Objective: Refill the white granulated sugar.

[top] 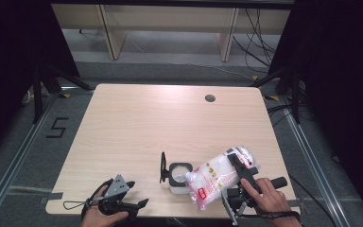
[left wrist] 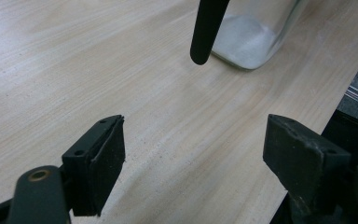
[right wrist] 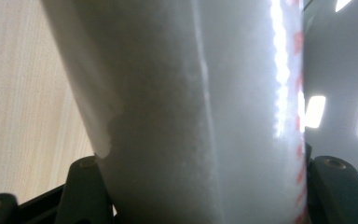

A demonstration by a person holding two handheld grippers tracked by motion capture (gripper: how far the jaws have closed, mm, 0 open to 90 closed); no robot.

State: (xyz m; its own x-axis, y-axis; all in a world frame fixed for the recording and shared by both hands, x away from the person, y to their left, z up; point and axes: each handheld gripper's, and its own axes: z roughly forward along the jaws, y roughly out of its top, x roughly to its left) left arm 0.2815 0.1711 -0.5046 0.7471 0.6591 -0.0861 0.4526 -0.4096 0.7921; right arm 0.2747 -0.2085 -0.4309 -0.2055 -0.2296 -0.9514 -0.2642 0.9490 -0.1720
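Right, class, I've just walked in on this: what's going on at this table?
A person holds a gripper in each hand. The right gripper is shut on a clear bag of white powder, tipped with its lower end over an open glass jar near the table's front edge, apparently pouring. Some white powder already lies in the jar's bottom. The jar's black lid stands swung open. The left gripper rests open beside the jar, holding nothing.

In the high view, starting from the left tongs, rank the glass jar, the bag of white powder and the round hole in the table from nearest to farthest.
From the left tongs, at the table's near left edge:
1. Glass jar, just to their right, lid swung open.
2. Bag of white powder, farther right, tilted over the jar and clamped in the right tongs.
3. Round hole, far side of the table, right of centre.
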